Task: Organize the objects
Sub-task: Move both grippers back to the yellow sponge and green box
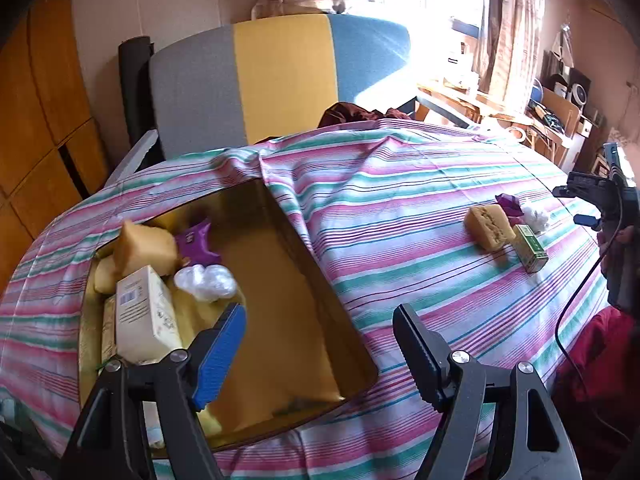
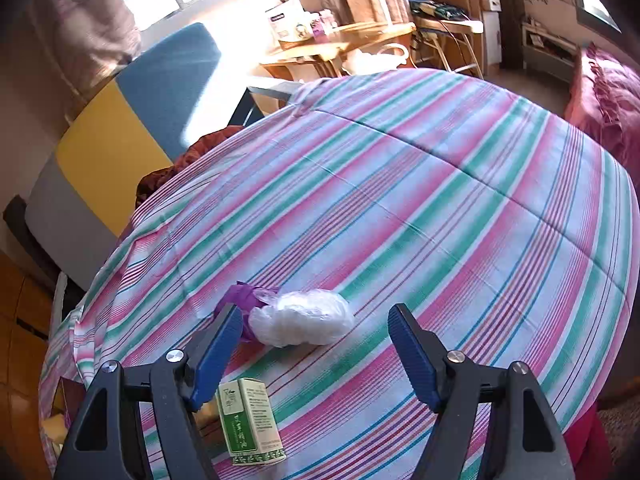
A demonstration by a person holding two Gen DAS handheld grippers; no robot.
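Near the striped cloth's (image 2: 400,184) right edge: crumpled clear bag (image 2: 301,317), light, soft, slippery—pinch mid-bulk. Right gripper (image 2: 316,354) jaws apart, empty; left gripper (image 1: 320,350) likewise.

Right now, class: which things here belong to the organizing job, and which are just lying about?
Job: gold box; sponge; green carton; white plastic wad; purple wrapper.

Lying about: striped cloth; chair; cluttered desk.

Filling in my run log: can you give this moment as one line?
left gripper: open, over gold box | right gripper: open, near white plastic wad | loose on cloth: sponge, green carton
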